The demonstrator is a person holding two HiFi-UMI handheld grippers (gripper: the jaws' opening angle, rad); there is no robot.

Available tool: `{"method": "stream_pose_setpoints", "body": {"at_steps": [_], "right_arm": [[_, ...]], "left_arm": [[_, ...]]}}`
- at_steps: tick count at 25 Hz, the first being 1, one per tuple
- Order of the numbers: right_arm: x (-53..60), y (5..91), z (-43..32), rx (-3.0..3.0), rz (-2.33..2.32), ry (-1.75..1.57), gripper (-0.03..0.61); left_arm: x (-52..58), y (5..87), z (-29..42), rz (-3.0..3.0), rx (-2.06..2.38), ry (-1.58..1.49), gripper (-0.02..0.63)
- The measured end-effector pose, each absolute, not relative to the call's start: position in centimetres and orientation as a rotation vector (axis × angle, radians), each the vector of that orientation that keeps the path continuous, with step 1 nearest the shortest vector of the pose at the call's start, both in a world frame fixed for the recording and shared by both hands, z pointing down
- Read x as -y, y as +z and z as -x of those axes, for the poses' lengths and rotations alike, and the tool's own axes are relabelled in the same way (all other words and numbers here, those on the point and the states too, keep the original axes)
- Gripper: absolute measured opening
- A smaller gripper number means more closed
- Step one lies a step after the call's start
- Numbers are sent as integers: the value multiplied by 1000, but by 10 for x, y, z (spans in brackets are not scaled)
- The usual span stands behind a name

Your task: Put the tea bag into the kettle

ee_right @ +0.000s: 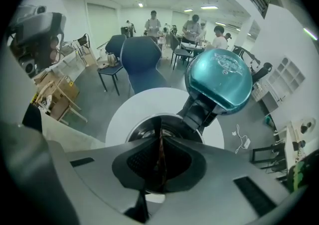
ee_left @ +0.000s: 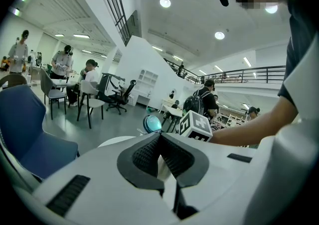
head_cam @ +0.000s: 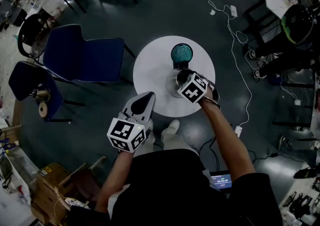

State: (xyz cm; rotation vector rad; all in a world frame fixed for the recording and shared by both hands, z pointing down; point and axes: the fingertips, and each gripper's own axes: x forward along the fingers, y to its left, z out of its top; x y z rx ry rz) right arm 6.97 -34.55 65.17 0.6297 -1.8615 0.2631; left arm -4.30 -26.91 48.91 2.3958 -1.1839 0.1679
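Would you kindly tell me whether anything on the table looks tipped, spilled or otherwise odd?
Nothing stands out. The kettle stands upright on the round white table with its teal lid hinged open, and the right hand-held gripper holds the tea bag above its mouth. No spill shows on the tabletop.

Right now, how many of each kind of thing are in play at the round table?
kettle: 1
tea bag: 1
grippers: 2, left gripper and right gripper
table: 1
Total: 5
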Motion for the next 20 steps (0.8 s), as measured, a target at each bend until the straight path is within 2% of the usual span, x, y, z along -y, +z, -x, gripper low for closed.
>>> {"method": "stream_pose_setpoints", "body": {"at_steps": [20], "right_arm": [[349, 647, -66, 1907, -664, 249, 49]], "left_arm": [[280, 492, 45, -2400, 1155, 170, 15]]}}
